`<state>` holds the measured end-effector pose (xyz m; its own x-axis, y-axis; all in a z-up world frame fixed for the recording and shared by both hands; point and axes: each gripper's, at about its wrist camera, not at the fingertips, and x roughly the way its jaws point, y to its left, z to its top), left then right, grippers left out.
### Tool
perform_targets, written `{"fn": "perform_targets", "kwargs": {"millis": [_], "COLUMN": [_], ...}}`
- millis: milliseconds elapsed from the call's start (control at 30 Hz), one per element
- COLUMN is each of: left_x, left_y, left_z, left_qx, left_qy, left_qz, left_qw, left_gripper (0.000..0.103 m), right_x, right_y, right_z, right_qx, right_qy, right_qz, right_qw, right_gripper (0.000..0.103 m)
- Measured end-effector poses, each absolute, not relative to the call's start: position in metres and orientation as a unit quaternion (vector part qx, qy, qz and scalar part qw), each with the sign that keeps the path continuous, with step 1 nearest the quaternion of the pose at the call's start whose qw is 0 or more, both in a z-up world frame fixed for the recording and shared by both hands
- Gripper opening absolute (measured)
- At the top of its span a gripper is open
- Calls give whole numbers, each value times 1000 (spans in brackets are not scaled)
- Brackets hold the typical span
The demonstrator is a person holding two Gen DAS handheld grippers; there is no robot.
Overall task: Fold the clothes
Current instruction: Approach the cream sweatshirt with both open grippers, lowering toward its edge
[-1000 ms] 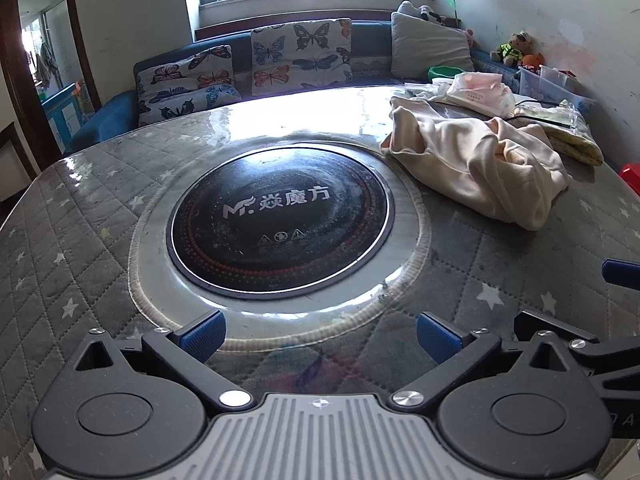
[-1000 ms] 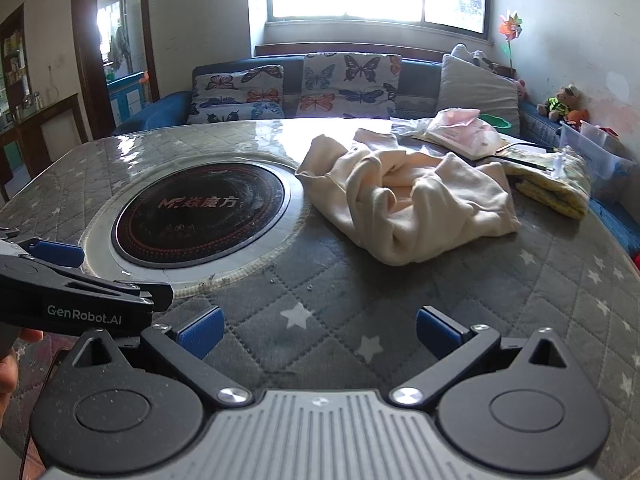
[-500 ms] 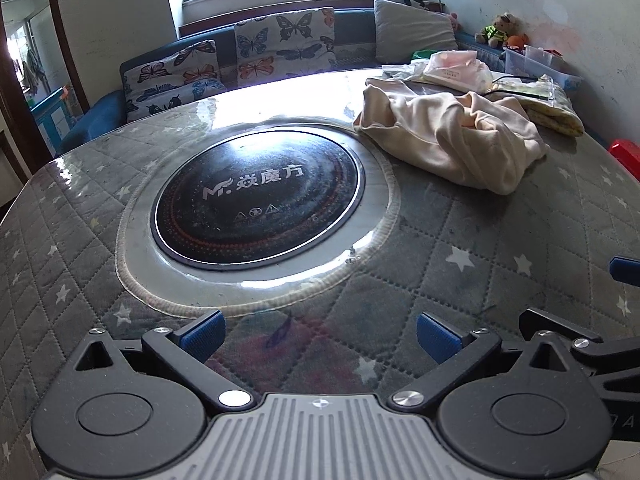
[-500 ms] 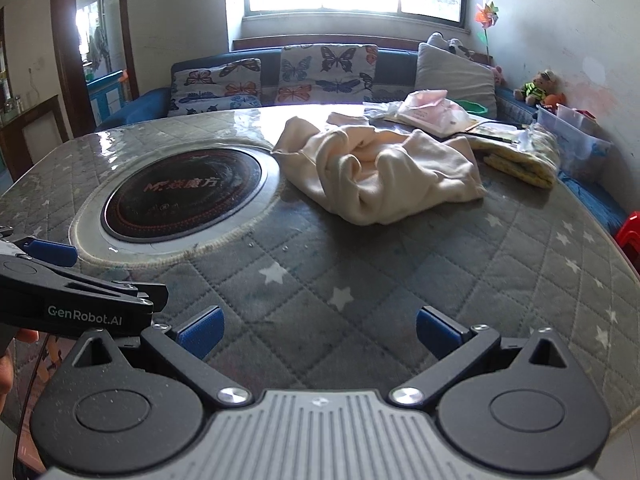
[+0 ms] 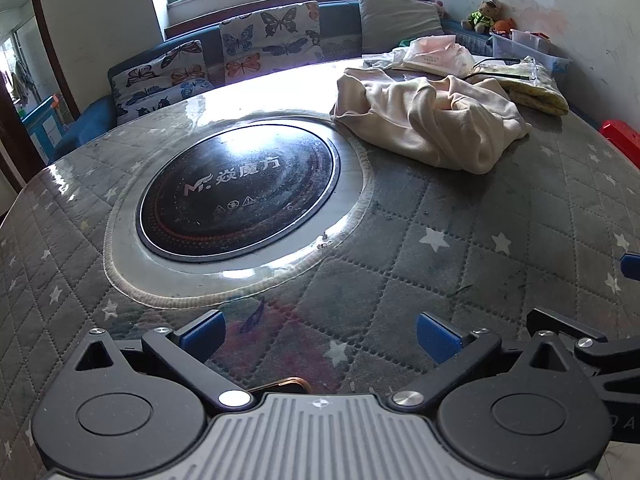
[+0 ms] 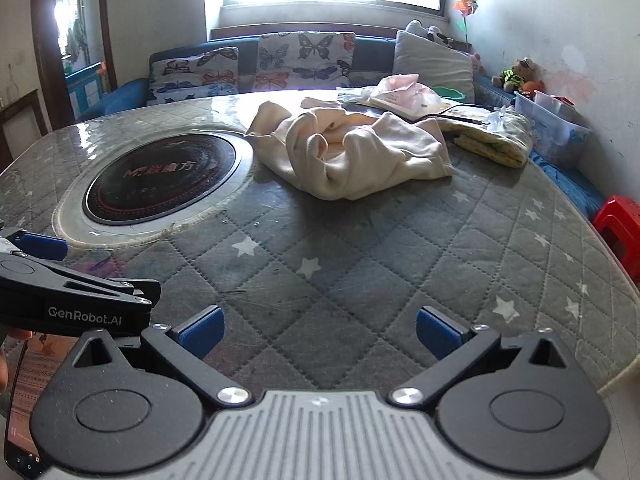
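the left gripper point(image 5: 320, 332) hangs over the near part of the table point(image 5: 460, 264), its blue fingers spread wide with nothing between them. the right gripper point(image 6: 320, 330) sits just beside it, equally wide apart and empty; in its view the left one shows at the lower left edge.

the cream garment point(image 6: 352, 152) lies crumpled in a heap well ahead of both grippers, toward the far right of the table, its left edge just beside the rim of the round black cooktop point(image 5: 238, 192) set in the middle. between grippers and garment is bare quilted cover.

behind the garment lie a pink-white bundle point(image 6: 404, 94) and a yellow folded cloth point(image 6: 496, 140). a red stool point(image 6: 620, 224) stands off the right edge, a sofa point(image 6: 276, 64) with butterfly cushions beyond the far edge.
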<state>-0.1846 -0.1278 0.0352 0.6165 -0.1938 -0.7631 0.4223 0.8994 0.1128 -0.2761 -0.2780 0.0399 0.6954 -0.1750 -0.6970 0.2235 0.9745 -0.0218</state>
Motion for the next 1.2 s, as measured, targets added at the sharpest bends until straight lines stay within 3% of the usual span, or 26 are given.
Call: {"fn": "perform_targets", "kwargs": {"millis": [1200], "left_x": [-164], "left_y": [-156], "left_z": [27], "left_qx": [153], "left_qy": [426], "left_qz": [-186], "left_qw": [872], "left_gripper": [103], "right_x": [-262], "right_y": [-297], "right_z": [34], "right_qx": [43], "right_qy": [388], "right_qz": [-136], "right_qw": [910], "right_gripper": [103]}}
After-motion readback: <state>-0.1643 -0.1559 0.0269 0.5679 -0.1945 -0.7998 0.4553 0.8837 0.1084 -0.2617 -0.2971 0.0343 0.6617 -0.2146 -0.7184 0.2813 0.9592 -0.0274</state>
